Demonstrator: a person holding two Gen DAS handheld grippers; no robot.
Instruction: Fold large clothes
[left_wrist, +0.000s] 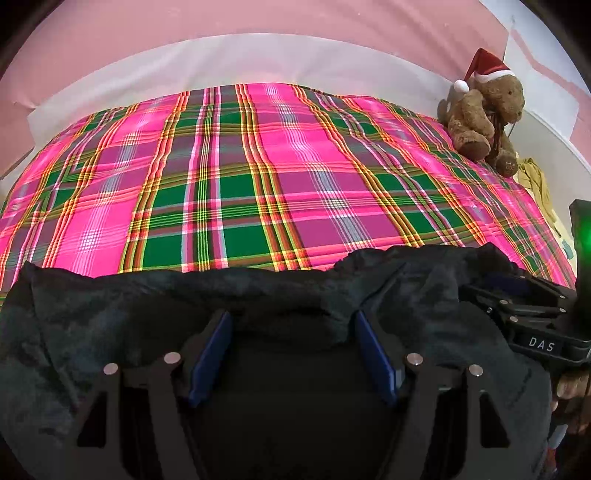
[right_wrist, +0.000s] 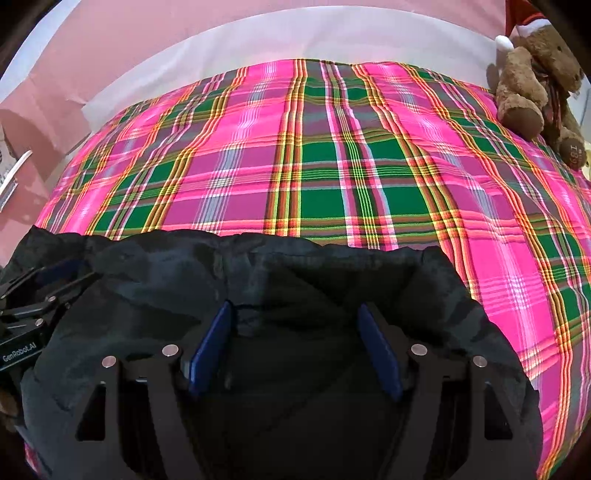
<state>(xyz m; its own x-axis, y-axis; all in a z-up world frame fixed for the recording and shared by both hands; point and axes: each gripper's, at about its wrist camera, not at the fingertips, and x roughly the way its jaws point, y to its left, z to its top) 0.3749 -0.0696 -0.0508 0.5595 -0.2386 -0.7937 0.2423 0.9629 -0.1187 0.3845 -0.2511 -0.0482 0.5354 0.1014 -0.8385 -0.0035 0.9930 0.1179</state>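
A large dark padded garment (left_wrist: 147, 306) lies bunched at the near edge of a bed with a pink and green plaid cover (left_wrist: 258, 166). It also shows in the right wrist view (right_wrist: 295, 266). My left gripper (left_wrist: 293, 321) is open, its blue fingers (left_wrist: 212, 347) wide apart with the garment's cloth lying between and over their tips. My right gripper (right_wrist: 295, 314) is open in the same way over the garment, its blue fingers (right_wrist: 210, 347) apart. The right gripper shows at the right of the left wrist view (left_wrist: 517, 295), the left gripper at the left of the right wrist view (right_wrist: 44, 284).
A brown teddy bear (left_wrist: 484, 114) in a red Santa hat sits at the far right corner of the bed, also in the right wrist view (right_wrist: 535, 81). A yellow cloth (left_wrist: 535, 181) lies beside the bed's right edge. A white sheet (left_wrist: 258, 59) and a pink wall lie beyond.
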